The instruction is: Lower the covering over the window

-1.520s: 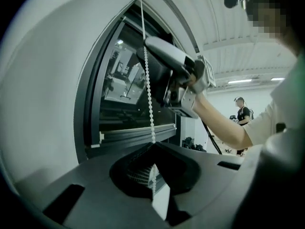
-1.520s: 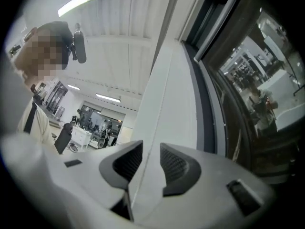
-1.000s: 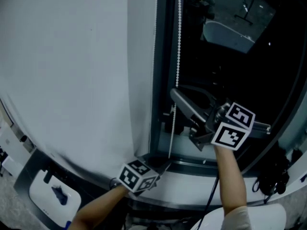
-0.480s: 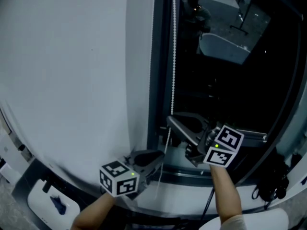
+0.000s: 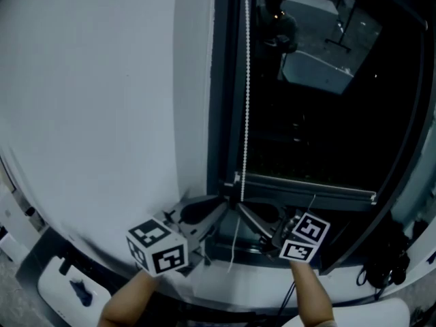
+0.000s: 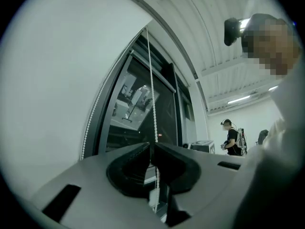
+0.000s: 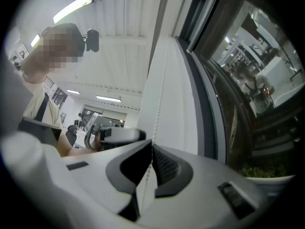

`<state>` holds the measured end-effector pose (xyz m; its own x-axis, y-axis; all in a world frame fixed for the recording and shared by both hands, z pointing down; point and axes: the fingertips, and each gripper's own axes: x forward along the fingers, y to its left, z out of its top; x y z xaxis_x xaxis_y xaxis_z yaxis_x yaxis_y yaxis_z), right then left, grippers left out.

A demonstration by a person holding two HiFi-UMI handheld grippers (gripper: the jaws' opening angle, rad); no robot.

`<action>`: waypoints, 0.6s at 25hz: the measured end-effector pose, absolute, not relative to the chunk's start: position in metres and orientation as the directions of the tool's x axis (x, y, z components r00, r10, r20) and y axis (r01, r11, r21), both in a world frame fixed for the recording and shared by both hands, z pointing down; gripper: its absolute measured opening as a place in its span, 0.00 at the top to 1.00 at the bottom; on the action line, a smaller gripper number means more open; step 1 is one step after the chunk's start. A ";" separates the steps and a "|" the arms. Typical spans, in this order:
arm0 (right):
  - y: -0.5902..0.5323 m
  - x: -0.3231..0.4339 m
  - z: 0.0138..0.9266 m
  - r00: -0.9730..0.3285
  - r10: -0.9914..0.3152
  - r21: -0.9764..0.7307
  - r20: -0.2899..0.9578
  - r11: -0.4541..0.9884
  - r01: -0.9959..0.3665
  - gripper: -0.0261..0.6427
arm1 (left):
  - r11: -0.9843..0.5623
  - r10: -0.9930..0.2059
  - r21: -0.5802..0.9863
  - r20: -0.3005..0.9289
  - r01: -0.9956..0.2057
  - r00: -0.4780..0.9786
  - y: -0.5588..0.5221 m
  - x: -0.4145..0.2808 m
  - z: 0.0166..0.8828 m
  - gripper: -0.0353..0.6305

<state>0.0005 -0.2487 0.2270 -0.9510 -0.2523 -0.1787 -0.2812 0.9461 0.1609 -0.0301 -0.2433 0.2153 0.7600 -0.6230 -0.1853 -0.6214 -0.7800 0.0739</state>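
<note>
A plain white wall [image 5: 88, 101] fills the left. Tangled black cables [image 5: 387, 252] sit low at the right. A distant person in a dark top [image 6: 233, 138] stands under a long ceiling light strip [image 6: 239, 99].

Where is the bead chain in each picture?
Head view: bead chain hangs down the middle.
Left gripper view: middle, running into the shut jaws.
Right gripper view: middle, also pinched in shut jaws.
Shared landmark: window frame, beside the chain.
</note>
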 end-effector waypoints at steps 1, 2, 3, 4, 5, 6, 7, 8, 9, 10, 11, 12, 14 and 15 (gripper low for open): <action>-0.249 0.000 0.238 -0.953 -0.255 0.149 -0.164 0.949 -0.279 0.94 | -0.777 -0.626 0.073 -0.194 -0.625 0.756 -0.243 -0.029 0.212 0.91; -0.248 0.000 0.248 -0.954 -0.254 0.128 -0.159 0.953 -0.275 0.94 | -0.775 -0.627 0.067 -0.202 -0.628 0.752 -0.243 -0.028 0.209 0.91; -0.247 0.000 0.255 -0.954 -0.249 0.103 -0.168 0.958 -0.269 0.94 | -0.773 -0.628 0.059 -0.208 -0.631 0.750 -0.242 -0.027 0.205 0.91; -0.246 0.001 0.258 -0.952 -0.245 0.086 -0.184 0.961 -0.264 0.94 | -0.771 -0.630 0.051 -0.209 -0.635 0.748 -0.242 -0.025 0.203 0.91; -0.244 0.001 0.258 -0.950 -0.243 0.083 -0.196 0.961 -0.263 0.94 | -0.770 -0.631 0.043 -0.207 -0.637 0.748 -0.243 -0.023 0.201 0.91; -0.242 0.001 0.257 -0.950 -0.242 0.090 -0.198 0.961 -0.263 0.94 | -0.769 -0.631 0.035 -0.204 -0.638 0.749 -0.244 -0.020 0.200 0.91; -0.241 -0.001 0.256 -0.951 -0.242 0.102 -0.192 0.959 -0.265 0.94 | -0.769 -0.630 0.028 -0.202 -0.639 0.750 -0.245 -0.018 0.200 0.91; -0.239 -0.003 0.256 -0.952 -0.245 0.115 -0.183 0.957 -0.268 0.94 | -0.768 -0.632 0.028 -0.202 -0.640 0.749 -0.246 -0.017 0.200 0.91; -0.239 -0.005 0.255 -0.952 -0.249 0.124 -0.177 0.954 -0.272 0.94 | -0.765 -0.636 0.032 -0.202 -0.643 0.745 -0.246 -0.016 0.200 0.91; -0.238 -0.006 0.255 -0.951 -0.254 0.128 -0.174 0.952 -0.278 0.94 | -0.761 -0.641 0.037 -0.203 -0.648 0.741 -0.245 -0.016 0.200 0.91; -0.238 -0.006 0.255 -0.949 -0.260 0.128 -0.177 0.950 -0.284 0.94 | -0.757 -0.645 0.038 -0.204 -0.652 0.736 -0.245 -0.015 0.201 0.91; -0.238 -0.005 0.255 -0.946 -0.265 0.125 -0.184 0.949 -0.290 0.94 | -0.753 -0.649 0.035 -0.205 -0.657 0.733 -0.245 -0.014 0.202 0.91; -0.237 -0.001 0.253 -0.939 -0.277 0.113 -0.202 0.946 -0.304 0.94 | -0.745 -0.657 0.027 -0.204 -0.667 0.726 -0.246 -0.011 0.206 0.91; -0.237 0.001 0.253 -0.935 -0.285 0.110 -0.209 0.944 -0.312 0.94 | -0.738 -0.665 0.026 -0.203 -0.675 0.719 -0.247 -0.010 0.208 0.91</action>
<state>0.0008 -0.2366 0.2533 -0.9354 -0.2849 -0.2092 -0.3121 0.9436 0.1104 -0.0099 -0.2467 0.2076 0.7187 -0.6649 -0.2033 -0.6748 -0.7375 0.0264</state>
